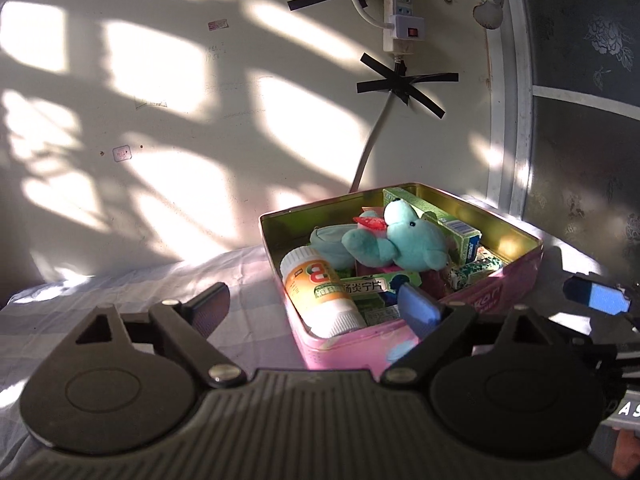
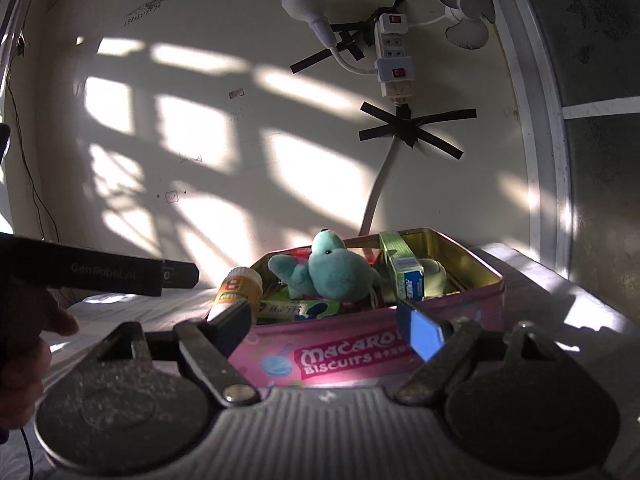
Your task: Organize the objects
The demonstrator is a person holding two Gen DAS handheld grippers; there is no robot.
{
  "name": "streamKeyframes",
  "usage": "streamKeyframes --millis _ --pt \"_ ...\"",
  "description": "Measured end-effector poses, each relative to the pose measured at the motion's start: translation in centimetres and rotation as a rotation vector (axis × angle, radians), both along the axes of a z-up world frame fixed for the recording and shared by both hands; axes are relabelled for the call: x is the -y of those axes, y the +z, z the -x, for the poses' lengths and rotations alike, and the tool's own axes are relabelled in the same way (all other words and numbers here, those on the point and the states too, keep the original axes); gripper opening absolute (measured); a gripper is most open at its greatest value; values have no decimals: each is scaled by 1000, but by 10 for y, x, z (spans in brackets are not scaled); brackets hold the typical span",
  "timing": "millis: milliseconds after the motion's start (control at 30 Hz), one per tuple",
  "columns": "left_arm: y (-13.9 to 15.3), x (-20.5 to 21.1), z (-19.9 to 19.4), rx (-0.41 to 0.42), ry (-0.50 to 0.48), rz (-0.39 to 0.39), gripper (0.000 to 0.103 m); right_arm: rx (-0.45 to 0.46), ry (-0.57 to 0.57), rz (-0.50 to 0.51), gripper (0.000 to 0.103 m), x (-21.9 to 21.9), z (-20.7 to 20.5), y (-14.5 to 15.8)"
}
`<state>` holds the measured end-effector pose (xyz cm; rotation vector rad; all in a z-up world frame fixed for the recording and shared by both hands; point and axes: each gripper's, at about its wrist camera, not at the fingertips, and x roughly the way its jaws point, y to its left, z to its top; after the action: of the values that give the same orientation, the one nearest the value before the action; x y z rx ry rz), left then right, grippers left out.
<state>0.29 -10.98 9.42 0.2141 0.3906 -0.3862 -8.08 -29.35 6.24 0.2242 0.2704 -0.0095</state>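
A pink biscuit tin (image 1: 340, 348) (image 2: 360, 360) with a gold inside stands open on the bed. In it lie a teal plush toy (image 1: 412, 240) (image 2: 332, 272), a white bottle with an orange label (image 1: 320, 292) (image 2: 236, 288), green boxes (image 1: 460, 236) (image 2: 408, 276) and other small packs. My left gripper (image 1: 311, 292) is open at the tin's near left corner, touching nothing. My right gripper (image 2: 322, 308) is open in front of the tin's long side, with nothing between its pads. Its blue pad (image 1: 600, 298) shows at the right edge of the left wrist view.
The tin rests on a pale checked sheet (image 1: 120, 280) close to a sunlit wall. A power strip (image 2: 394, 60) and its cable (image 1: 370, 148) are taped to that wall above the tin. A window frame (image 1: 520, 120) runs down the right. A hand (image 2: 24, 340) holds the left gripper's body.
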Motion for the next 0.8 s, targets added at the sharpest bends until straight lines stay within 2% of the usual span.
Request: streamKeyframes --millis 167,367,800 --pt "-8 -21 18 -18 43 25 103 -18 8 -81 95 -8 19 -3" --pt "-19 -38 29 -28 110 23 103 -16 27 -50 96 -28 35 -6" --pt "-27 -45 29 -40 148 12 103 -15 33 -32 98 -38 37 -3"
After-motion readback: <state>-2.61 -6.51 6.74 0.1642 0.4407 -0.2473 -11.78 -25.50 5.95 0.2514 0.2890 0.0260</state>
